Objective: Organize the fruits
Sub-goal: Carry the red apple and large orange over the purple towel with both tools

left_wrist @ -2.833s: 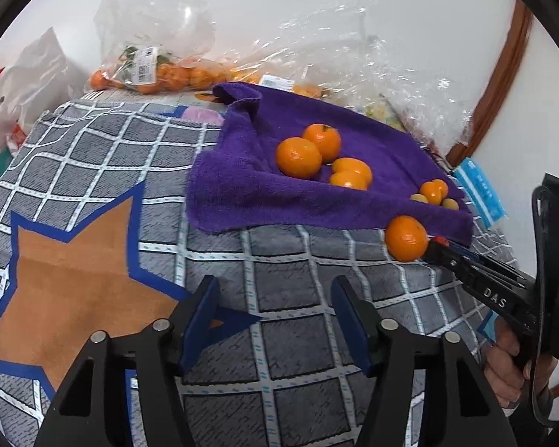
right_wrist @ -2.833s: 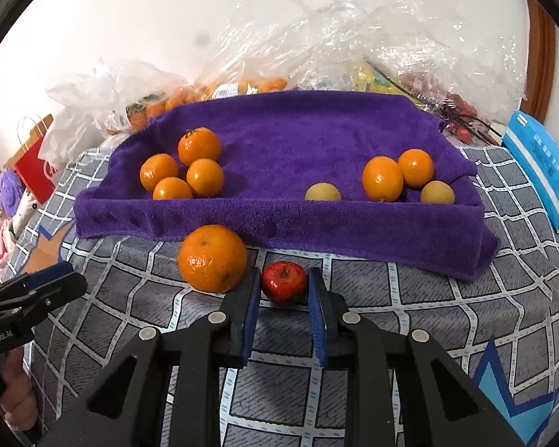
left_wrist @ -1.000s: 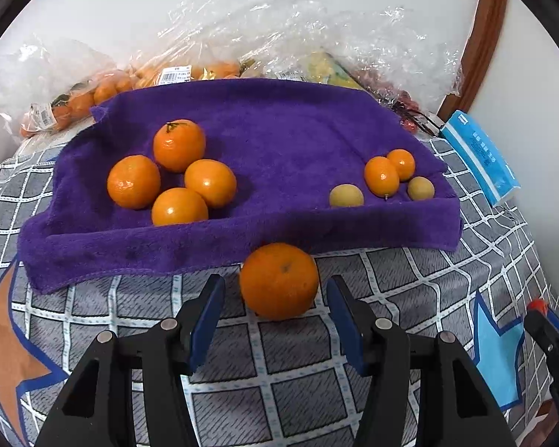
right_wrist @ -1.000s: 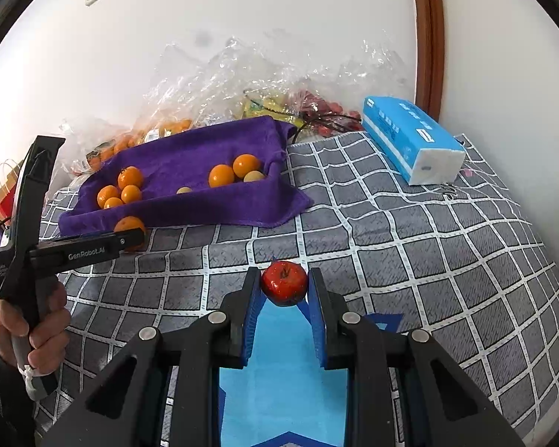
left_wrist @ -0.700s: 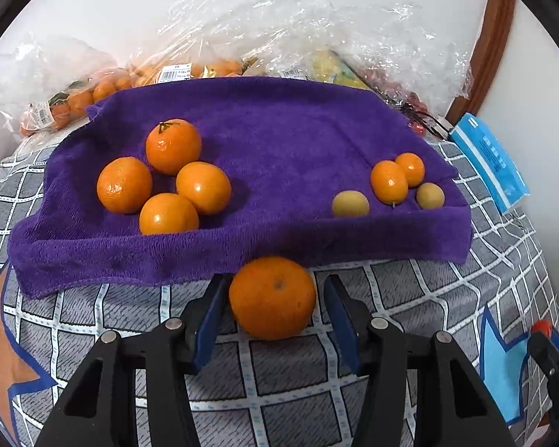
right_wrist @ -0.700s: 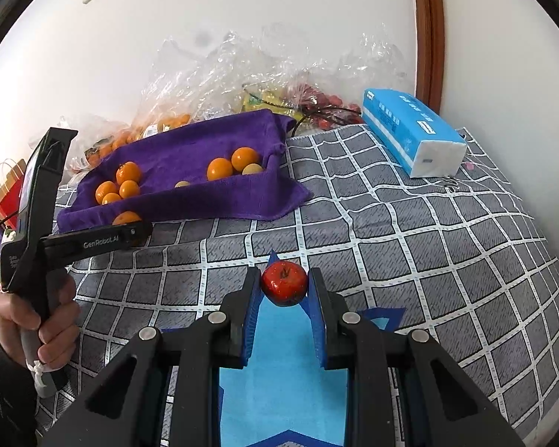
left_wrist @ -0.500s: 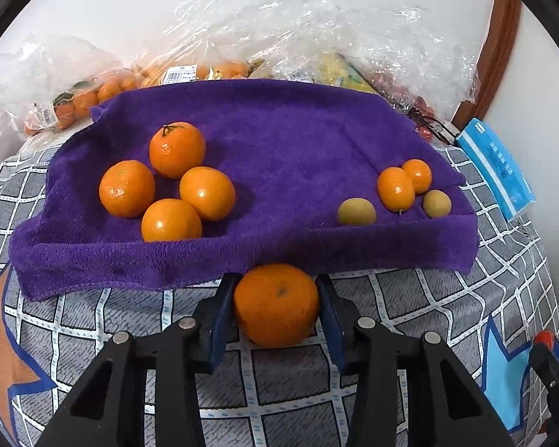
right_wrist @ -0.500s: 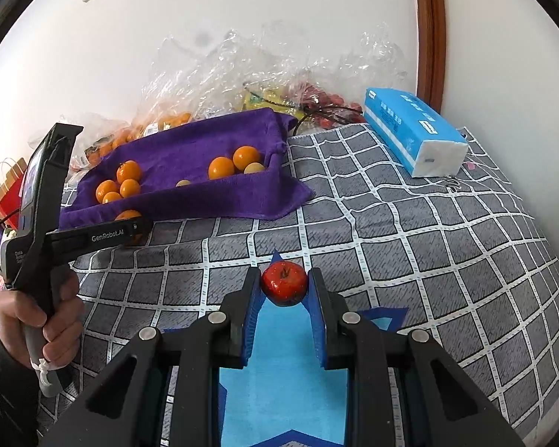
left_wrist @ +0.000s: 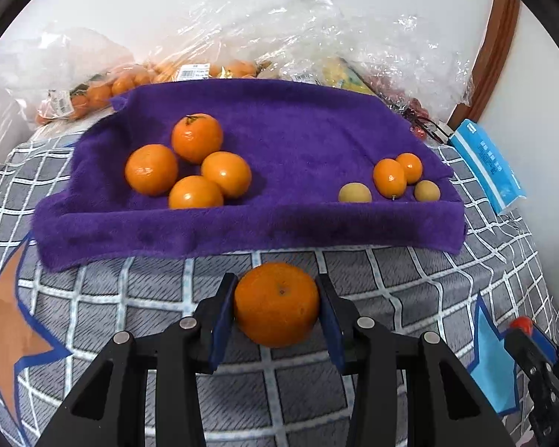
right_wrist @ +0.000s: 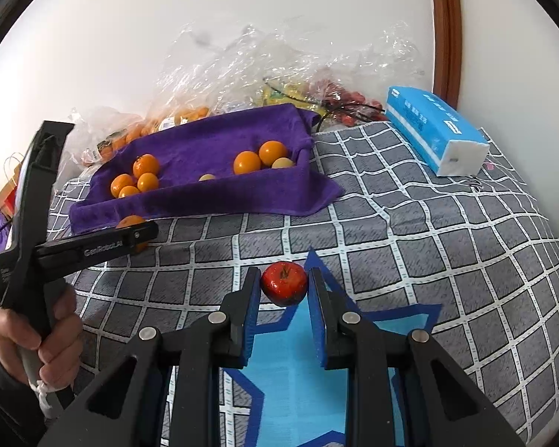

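My left gripper (left_wrist: 277, 303) is shut on a large orange (left_wrist: 277, 304) just in front of the purple towel (left_wrist: 298, 123). On the towel lie several oranges (left_wrist: 193, 164) at the left and small kumquats with two pale yellow fruits (left_wrist: 391, 180) at the right. My right gripper (right_wrist: 284, 285) is shut on a small red apple (right_wrist: 284, 283) above a blue star on the grey checked cloth (right_wrist: 447, 231). The left gripper (right_wrist: 130, 236) also shows in the right wrist view, with the orange (right_wrist: 130, 220) half hidden behind it.
Clear plastic bags of fruit (left_wrist: 279, 37) lie along the wall behind the towel. A blue tissue pack (right_wrist: 434, 136) lies at the far right. A brown door frame (right_wrist: 445, 33) stands at the right. The right gripper's tip (left_wrist: 521, 329) shows at the lower right of the left wrist view.
My left gripper has moved in around the large orange and closed on it. My right gripper still holds the red apple over the blue star, almost still.
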Demonstrator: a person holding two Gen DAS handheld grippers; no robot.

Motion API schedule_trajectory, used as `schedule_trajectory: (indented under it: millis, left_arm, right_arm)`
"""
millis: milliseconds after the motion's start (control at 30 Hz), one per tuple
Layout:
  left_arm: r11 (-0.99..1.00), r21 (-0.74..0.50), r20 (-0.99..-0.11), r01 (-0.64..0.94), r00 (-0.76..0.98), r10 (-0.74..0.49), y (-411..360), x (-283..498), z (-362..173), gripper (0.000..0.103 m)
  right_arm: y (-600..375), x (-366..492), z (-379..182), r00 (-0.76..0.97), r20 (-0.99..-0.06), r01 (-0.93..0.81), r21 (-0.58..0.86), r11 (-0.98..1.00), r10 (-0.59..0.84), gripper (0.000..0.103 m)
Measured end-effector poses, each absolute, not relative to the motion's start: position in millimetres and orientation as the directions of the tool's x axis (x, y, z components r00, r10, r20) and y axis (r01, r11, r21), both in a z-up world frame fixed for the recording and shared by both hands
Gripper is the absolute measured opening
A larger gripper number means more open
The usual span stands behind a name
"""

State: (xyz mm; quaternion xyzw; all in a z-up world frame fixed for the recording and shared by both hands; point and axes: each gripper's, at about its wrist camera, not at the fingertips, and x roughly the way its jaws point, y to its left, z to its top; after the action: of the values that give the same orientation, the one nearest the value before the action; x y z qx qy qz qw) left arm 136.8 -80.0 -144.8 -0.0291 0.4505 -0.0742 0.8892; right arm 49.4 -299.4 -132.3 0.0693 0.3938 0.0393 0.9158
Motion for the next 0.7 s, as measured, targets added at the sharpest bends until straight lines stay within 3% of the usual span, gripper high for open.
schedule_trajectory:
  millis: [700]
  left_arm:
    - [0.988, -0.134, -0.76, 0.077, 0.632, -0.152, -42, 74, -91, 0.04]
  right_arm:
    - [-271, 30, -65, 0.749, -0.65, -0.049, 0.137, 0.989, 0.127, 0.025]
